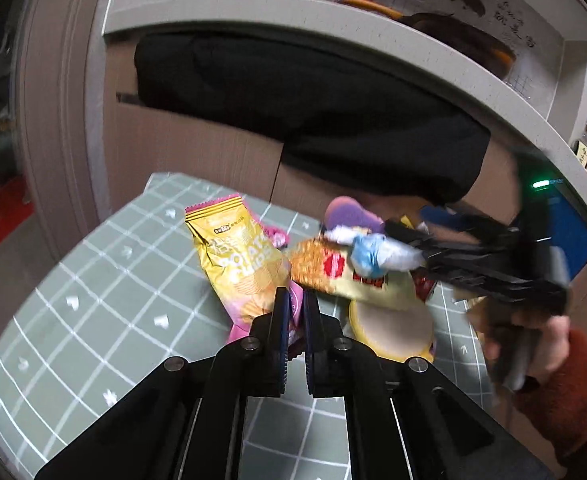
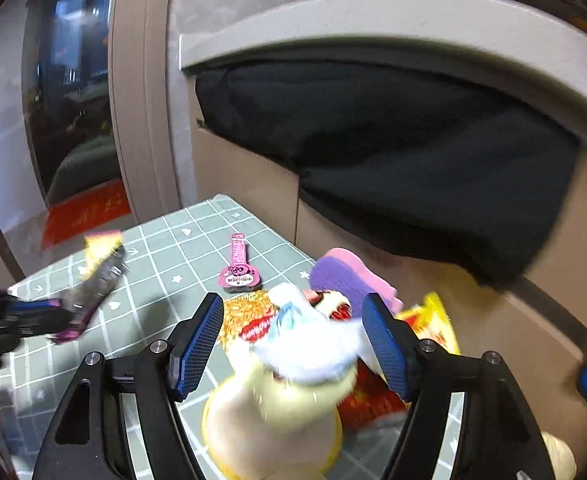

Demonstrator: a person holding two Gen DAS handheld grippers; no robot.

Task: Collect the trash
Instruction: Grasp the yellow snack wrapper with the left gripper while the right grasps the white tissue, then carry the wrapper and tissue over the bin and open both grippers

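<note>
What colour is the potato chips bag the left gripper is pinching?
Yellow-gold fading to pink at the lower end, pink top seam: potato chips bag, clearest in the left wrist view.

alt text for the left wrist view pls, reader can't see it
The left gripper, jaws shut on the pink end of a yellow potato chip bag, lifts it over a green grid-patterned tablecloth. To its right, the blurred right gripper reaches toward a crumpled white-and-blue wrapper atop more snack bags.

table (image 1: 93, 280): green checked cloth | on it: snack wrappers (image 1: 333, 272), pink packet (image 2: 238, 270)
</note>
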